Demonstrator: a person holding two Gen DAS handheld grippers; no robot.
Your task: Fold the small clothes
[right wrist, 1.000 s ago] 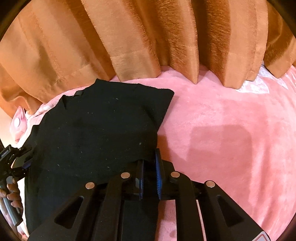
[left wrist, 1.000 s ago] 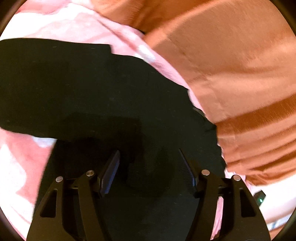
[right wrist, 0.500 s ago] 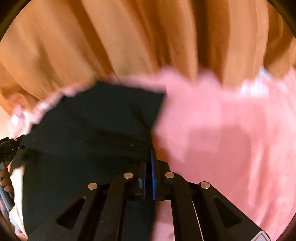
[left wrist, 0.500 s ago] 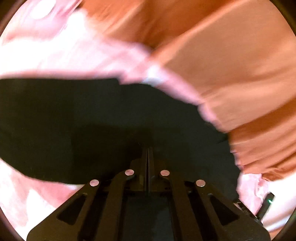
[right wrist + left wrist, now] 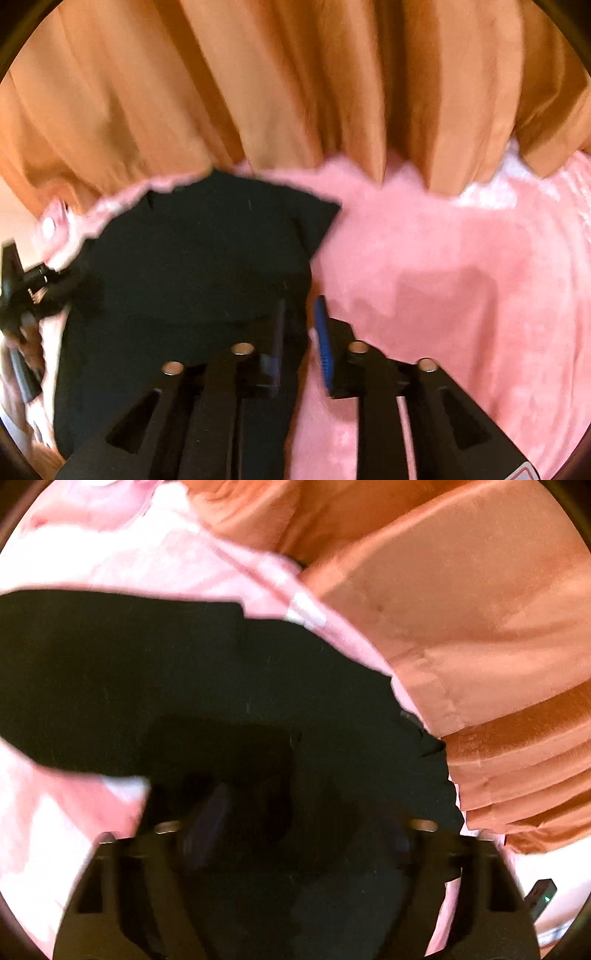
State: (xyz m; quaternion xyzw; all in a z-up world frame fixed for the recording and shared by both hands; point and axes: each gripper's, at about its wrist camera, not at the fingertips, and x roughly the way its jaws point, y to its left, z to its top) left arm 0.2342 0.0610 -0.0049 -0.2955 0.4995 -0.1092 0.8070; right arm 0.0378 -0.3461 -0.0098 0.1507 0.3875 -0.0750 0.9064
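Observation:
A black garment lies flat on a pink fleece blanket. In the left wrist view my left gripper hovers over the garment's near part. Its jaws are opening, spread wide and blurred, with nothing pinched between them. In the right wrist view the garment fills the left half. My right gripper sits at the garment's right edge. Its jaws are opening, and a gap shows between the dark pad and the blue pad. The cloth edge runs through that gap, unpressed. The left gripper and a hand show at the far left.
Orange curtains hang along the blanket's far edge and fill the right side of the left wrist view. Bare pink blanket spreads to the right of the garment. A small dark device with a green light sits at the lower right.
Half a second ago both pairs of jaws were shut on the black cloth; now both have parted, the left widely. The right gripper has lifted a little.

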